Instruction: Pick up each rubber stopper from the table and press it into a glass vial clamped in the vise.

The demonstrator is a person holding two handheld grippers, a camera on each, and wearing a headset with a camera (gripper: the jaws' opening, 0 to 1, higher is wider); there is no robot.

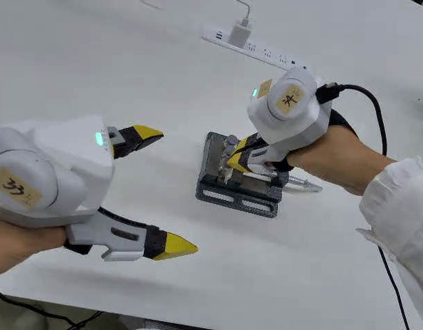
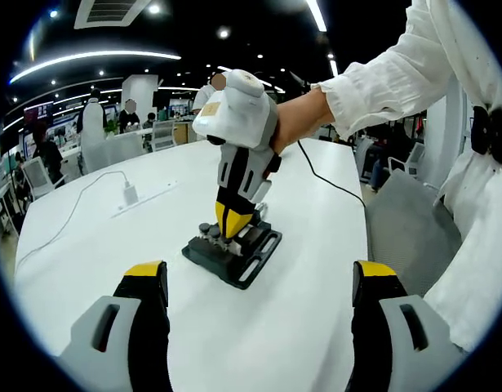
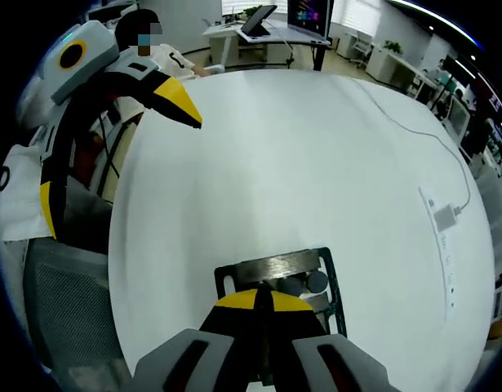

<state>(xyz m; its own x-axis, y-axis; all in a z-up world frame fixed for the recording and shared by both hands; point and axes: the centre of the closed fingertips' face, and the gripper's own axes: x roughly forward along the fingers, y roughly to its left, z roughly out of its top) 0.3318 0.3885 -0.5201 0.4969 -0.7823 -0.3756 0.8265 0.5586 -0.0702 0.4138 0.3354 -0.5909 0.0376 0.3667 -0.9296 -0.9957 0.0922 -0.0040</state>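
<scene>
Stoppers [image 3: 316, 282] seem mostly seated in the vise [image 1: 233, 198]; right gripper [image 1: 233, 159] pressed together above it; left gripper [image 1: 166, 189] held spread nearby.

the vise [image 1: 240, 184] sits on the table [image 1: 128, 69] under the right gripper [image 1: 233, 162], power strip [image 1: 256, 45] behind, left gripper [image 1: 177, 190] well left.

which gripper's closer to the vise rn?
Right. The right gripper is at the top of the vise, jaws together; the left gripper hangs open off to one side, apart from it.

Right claw [image 2: 233, 224] over vise [image 2: 244, 263]; left claw [image 2: 259, 276] agape.
</scene>
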